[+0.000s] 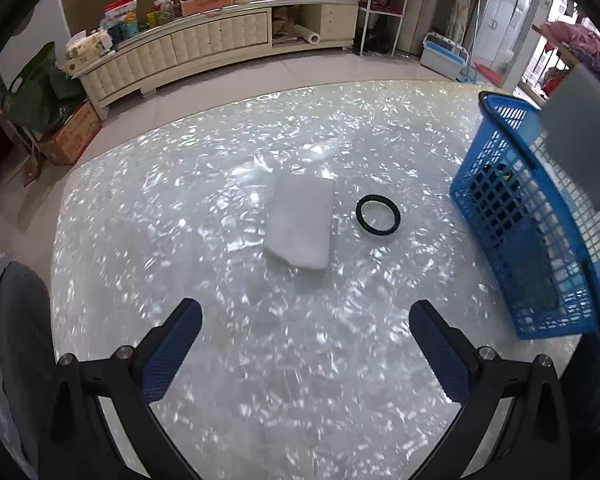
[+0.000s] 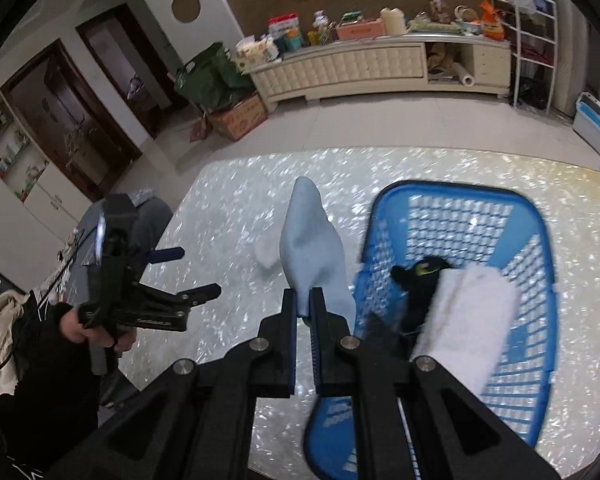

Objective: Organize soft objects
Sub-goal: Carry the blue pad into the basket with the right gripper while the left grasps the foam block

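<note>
Blue basket [image 2: 540, 240] contents show only from the right claw [image 2: 304, 300], clamped on pale cloth [image 2: 312, 248].

Basket [image 2: 540, 240] mouth open above

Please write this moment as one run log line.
right gripper: shut on pale blue cloth | left gripper: open, empty | blue basket: white towel inside | table: white pad, black ring

One basket [image 2: 540, 240], one ring [image 1: 378, 215], three cloths [image 2: 312, 256].
</note>
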Tool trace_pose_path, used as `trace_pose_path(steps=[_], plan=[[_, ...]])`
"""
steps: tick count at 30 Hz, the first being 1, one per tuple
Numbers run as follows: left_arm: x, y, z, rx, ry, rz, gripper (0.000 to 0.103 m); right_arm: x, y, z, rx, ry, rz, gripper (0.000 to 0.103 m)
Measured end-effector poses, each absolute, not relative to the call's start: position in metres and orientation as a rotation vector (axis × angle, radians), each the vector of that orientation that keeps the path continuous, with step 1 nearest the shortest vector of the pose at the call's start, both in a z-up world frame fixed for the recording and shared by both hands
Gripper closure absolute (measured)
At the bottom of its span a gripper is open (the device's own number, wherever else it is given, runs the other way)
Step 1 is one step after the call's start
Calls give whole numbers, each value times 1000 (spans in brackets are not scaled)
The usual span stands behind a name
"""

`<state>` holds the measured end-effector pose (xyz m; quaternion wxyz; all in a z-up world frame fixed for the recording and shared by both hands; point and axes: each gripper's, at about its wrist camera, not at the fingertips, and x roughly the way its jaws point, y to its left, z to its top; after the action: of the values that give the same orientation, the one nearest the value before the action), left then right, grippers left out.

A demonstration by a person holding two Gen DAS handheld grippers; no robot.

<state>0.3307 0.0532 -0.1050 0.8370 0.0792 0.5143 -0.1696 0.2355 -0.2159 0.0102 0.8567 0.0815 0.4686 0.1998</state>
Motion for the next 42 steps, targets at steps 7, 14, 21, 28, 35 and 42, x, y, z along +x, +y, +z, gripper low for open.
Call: trace_pose_path(steps=[7, 14, 21, 28, 35, 42], plan=[[366, 41, -131, 189, 1124, -366, 0, 226, -245, 18, 181, 945, 356, 98], [393, 36, -152, 204, 1153, -346, 0, 220, -269, 11, 173, 941, 233, 98], [422, 23, -176, 252, 1161, -365, 0, 215, -285, -1, 178, 971, 179, 97], [442, 13, -198, 270, 1182, -369, 0, 220, -297, -9, 196, 997, 164, 98], [449, 11, -203, 243, 1172, -368, 2, 221, -286, -10, 132, 1025, 165, 98], [453, 28, -195, 210, 1134, -341, 26, 232, -266, -35, 82, 1106, 204, 97]])
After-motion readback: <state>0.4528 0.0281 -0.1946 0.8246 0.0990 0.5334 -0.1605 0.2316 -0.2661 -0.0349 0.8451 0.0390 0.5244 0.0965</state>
